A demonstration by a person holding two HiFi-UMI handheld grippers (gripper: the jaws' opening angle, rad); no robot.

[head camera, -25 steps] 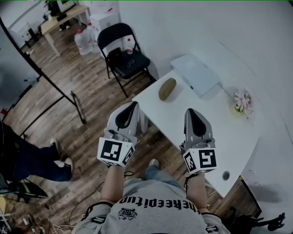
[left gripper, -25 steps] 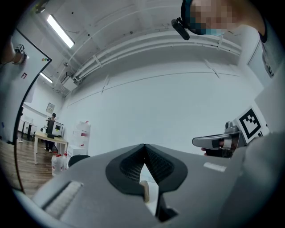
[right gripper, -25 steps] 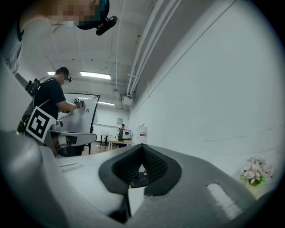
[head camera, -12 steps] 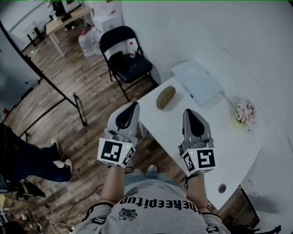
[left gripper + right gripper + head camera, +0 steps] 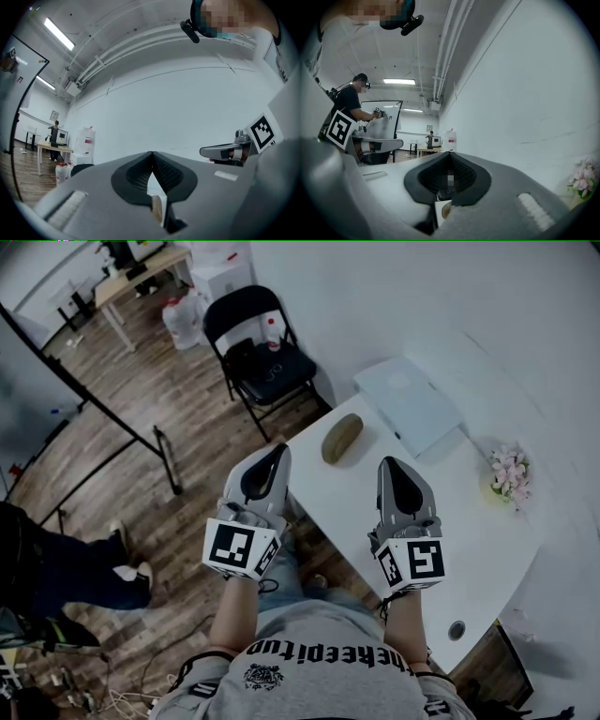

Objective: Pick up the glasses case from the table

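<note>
The glasses case [image 5: 342, 438], an olive-tan oval, lies near the left corner of the white table [image 5: 356, 507]. My left gripper [image 5: 279, 448] is shut and empty. It hovers at the table's left edge, just short of the case and to its left. My right gripper [image 5: 391, 463] is also shut and empty, over the table to the right of the case. In the left gripper view the case [image 5: 157, 208] shows as a sliver under the closed jaws of the left gripper [image 5: 151, 153]. In the right gripper view the right gripper [image 5: 449, 153] has its jaws closed too.
A flat white box [image 5: 408, 404] lies at the table's far end and a small flower pot [image 5: 509, 474] at its right edge. A black folding chair [image 5: 267, 362] stands beyond the table. A black stand leg [image 5: 112, 418] crosses the wooden floor. Another person [image 5: 56, 568] stands at left.
Both grippers have edged forward, so the case now lies a little nearer their tips. The jaws of both stay shut.
</note>
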